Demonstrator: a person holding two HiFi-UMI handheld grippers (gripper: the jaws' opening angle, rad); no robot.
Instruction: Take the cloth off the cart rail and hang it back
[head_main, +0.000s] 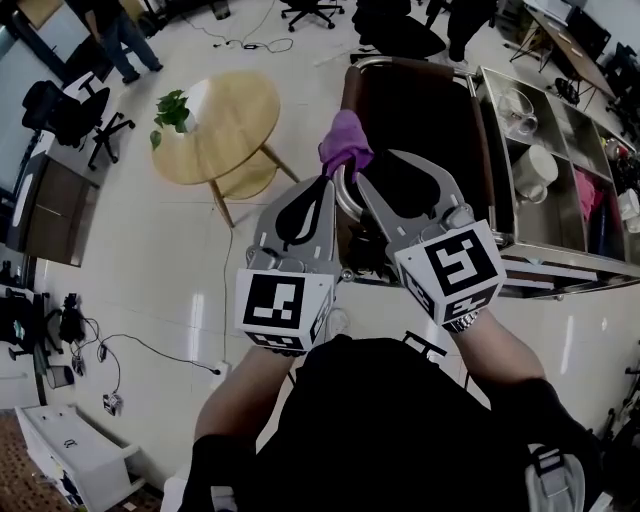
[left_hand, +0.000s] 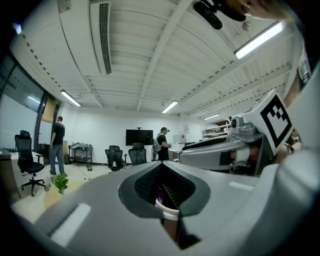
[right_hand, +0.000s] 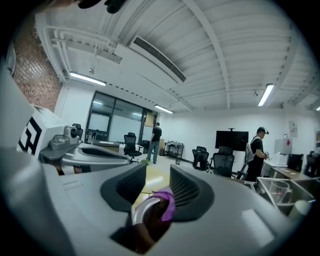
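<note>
Two grippers sit side by side over the near end of a service cart (head_main: 570, 262), each with its marker cube closest to the person. The left gripper (head_main: 325, 183) has its jaws together at the tips. Its own view shows a sliver of purple and a piece of chrome in the gap behind those tips, but I cannot tell whether the pads actually pinch any fabric. The right gripper (right_hand: 157, 172) stands well open with the curved chrome rail (head_main: 344, 198) between its jaws. The purple cloth (head_main: 345, 147) brushes one ribbed pad and is clear of the other, so this gripper grips nothing.

The cloth is bunched over the rail at the cart's near end, just beyond both sets of tips. Behind it lies the cart's dark brown top. Steel compartments along the cart's right side hold a glass bowl (head_main: 517, 110) and, nearer, white crockery (head_main: 540, 172).

Left of the cart, a round wooden table (head_main: 235, 135) carries a small potted plant (head_main: 172, 110) near its left edge. A black office chair (head_main: 80, 115) stands farther left, and a standing person (head_main: 115, 35) is beyond it.
</note>
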